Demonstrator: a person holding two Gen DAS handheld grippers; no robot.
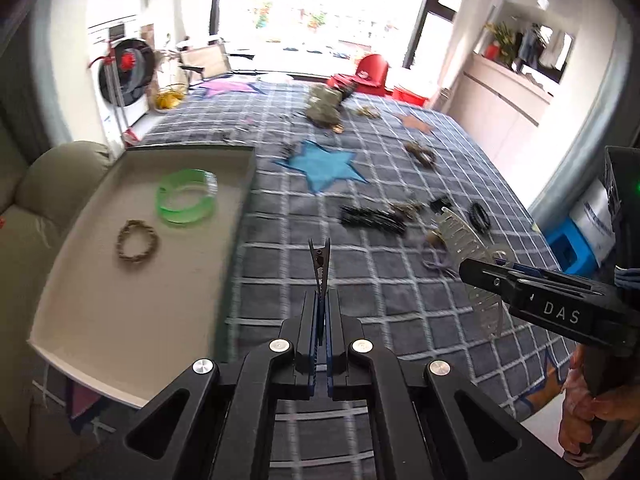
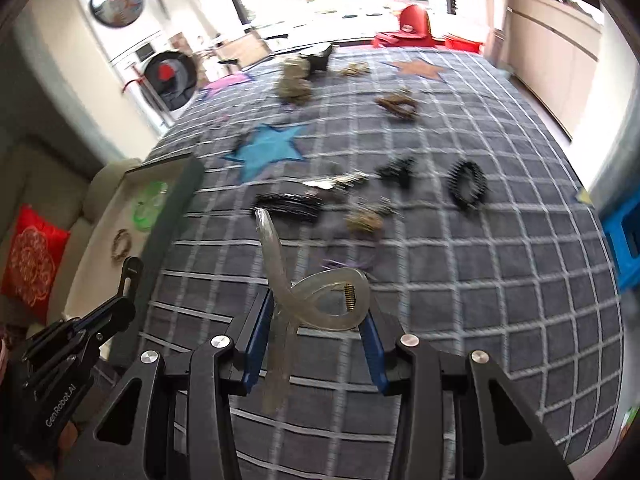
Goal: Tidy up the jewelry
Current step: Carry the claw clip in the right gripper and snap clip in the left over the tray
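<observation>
Pinching a thin, toothed metal clip [image 1: 320, 266] upright in the left gripper [image 1: 321, 312], jaws pressed together on it. Clamping a clear, glossy, looped plastic claw clip [image 2: 320, 300] in the right gripper [image 2: 320, 320]. Hovering over a grey checked blanket [image 1: 360, 280] with a blue star [image 1: 322, 166], scattered with dark hair ties. Keeping a shallow white tray [image 1: 100, 304] alongside, carrying a translucent green bangle [image 1: 187, 197] and a beaded bracelet [image 1: 137, 240]. Facing a bright window [image 1: 320, 4].
</observation>
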